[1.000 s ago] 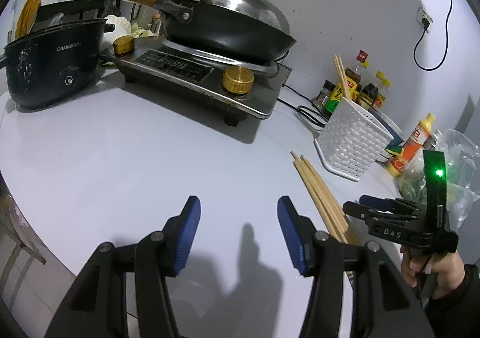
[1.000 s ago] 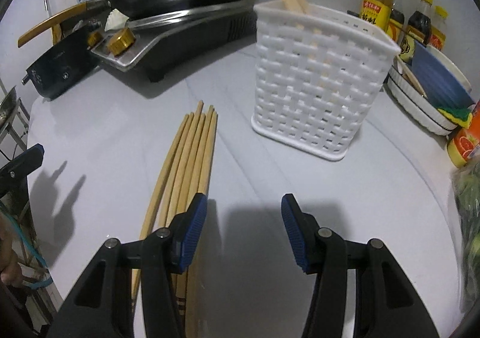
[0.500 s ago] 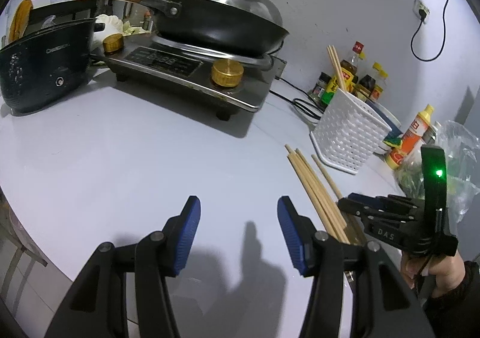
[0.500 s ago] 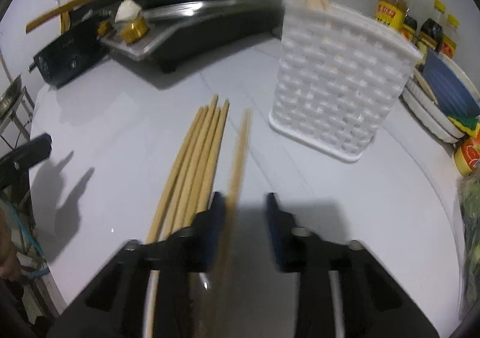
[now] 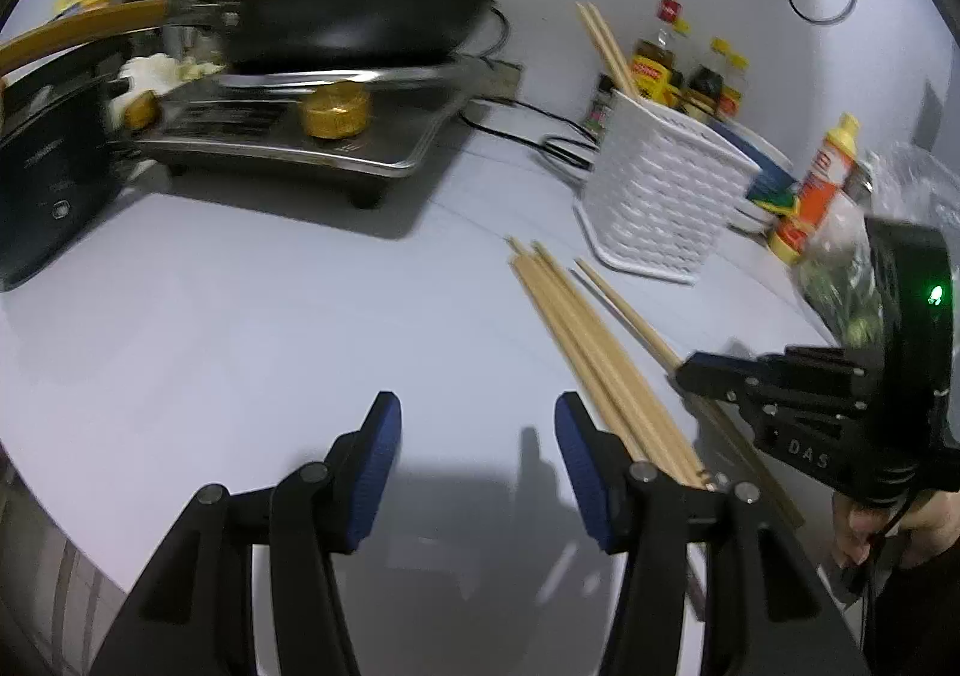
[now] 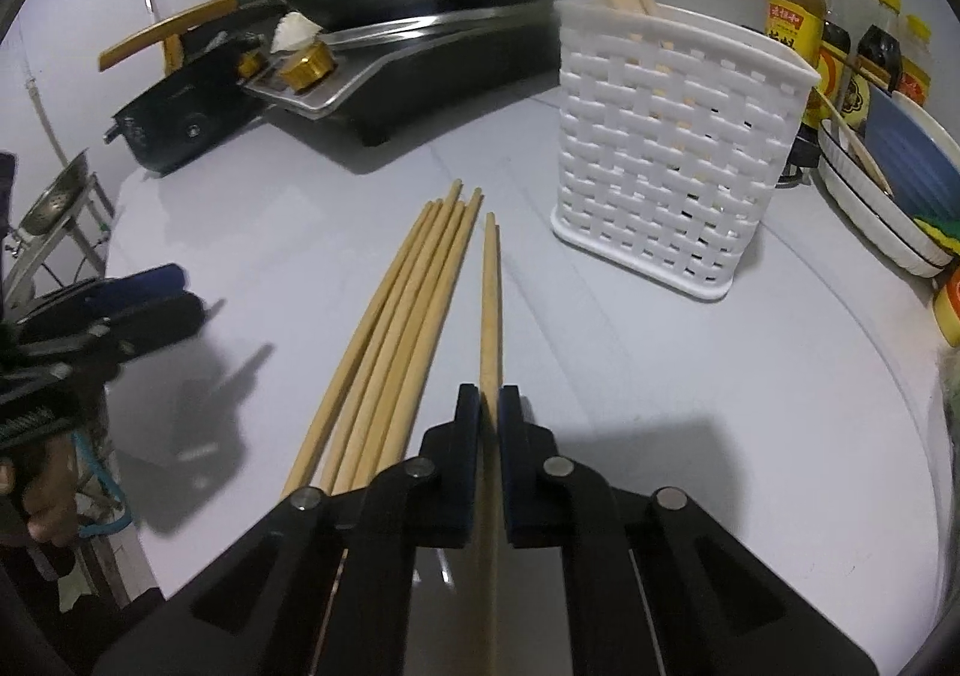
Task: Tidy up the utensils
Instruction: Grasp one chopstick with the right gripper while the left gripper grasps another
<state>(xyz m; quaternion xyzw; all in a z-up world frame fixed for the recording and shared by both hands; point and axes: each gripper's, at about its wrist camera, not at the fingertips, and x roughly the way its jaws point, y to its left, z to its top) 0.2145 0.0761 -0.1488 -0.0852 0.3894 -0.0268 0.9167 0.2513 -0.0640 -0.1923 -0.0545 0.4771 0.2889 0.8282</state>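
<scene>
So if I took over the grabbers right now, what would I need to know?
Right hand-held gripper: jaws have just closed, shut on a pair of chopsticks lying on the counter, not lifted yet.
Left hand-held gripper: open, empty, over bare counter beside the loose chopsticks.
White basket: upright, already holds a few chopsticks.
Left: carry the gripped pair into the basket, then the loose ones.

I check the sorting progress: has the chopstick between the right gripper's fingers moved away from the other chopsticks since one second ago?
Yes. The held chopstick now lies apart from the bundle, shifted toward the white basket. The right gripper has just been closing onto it.
</scene>
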